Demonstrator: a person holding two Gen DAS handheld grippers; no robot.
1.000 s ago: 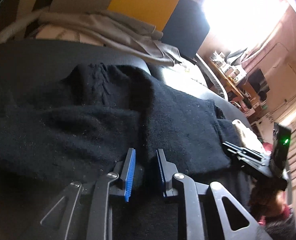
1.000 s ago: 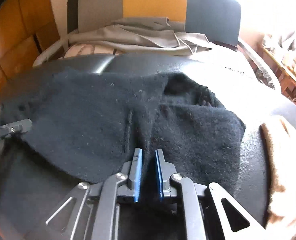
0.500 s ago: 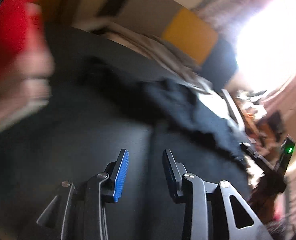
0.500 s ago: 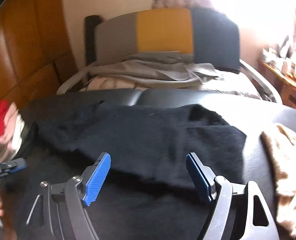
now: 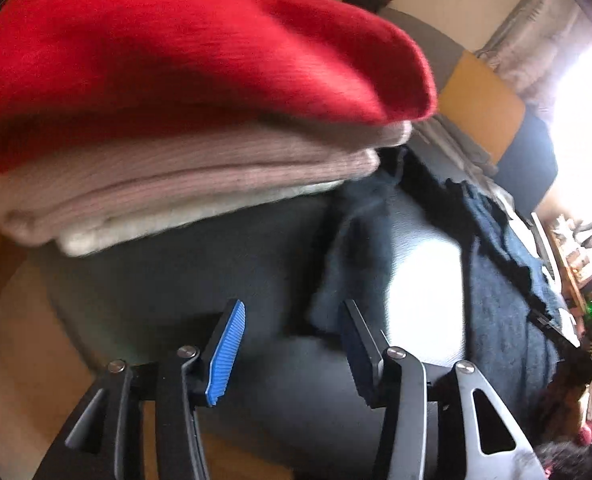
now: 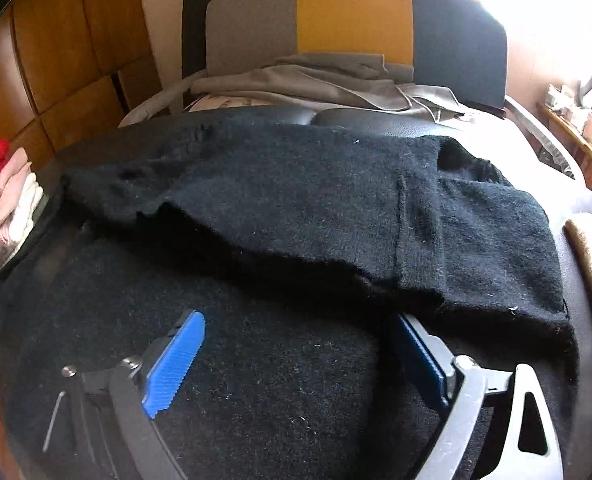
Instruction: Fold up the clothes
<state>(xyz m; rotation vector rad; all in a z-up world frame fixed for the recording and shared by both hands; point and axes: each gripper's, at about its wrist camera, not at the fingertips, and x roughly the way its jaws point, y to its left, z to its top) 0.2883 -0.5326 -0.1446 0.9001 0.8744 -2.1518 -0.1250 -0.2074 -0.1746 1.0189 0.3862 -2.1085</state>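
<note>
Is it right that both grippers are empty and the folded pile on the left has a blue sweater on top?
Not quite. The top of the folded pile is a red sweater, not blue; the left wrist view shows it clearly. The rest holds: the left gripper and right gripper have nothing between their fingers, their jaws opening, with the black sweater lying free.

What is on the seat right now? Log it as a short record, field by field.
garment: black sweater, partly folded on the dark seat
stack: folded red, pink and white knits at the seat's left end
behind: grey cloth on a chair
left gripper: opening, nothing between its fingers
right gripper: opening above the sweater, gripping nothing
</note>
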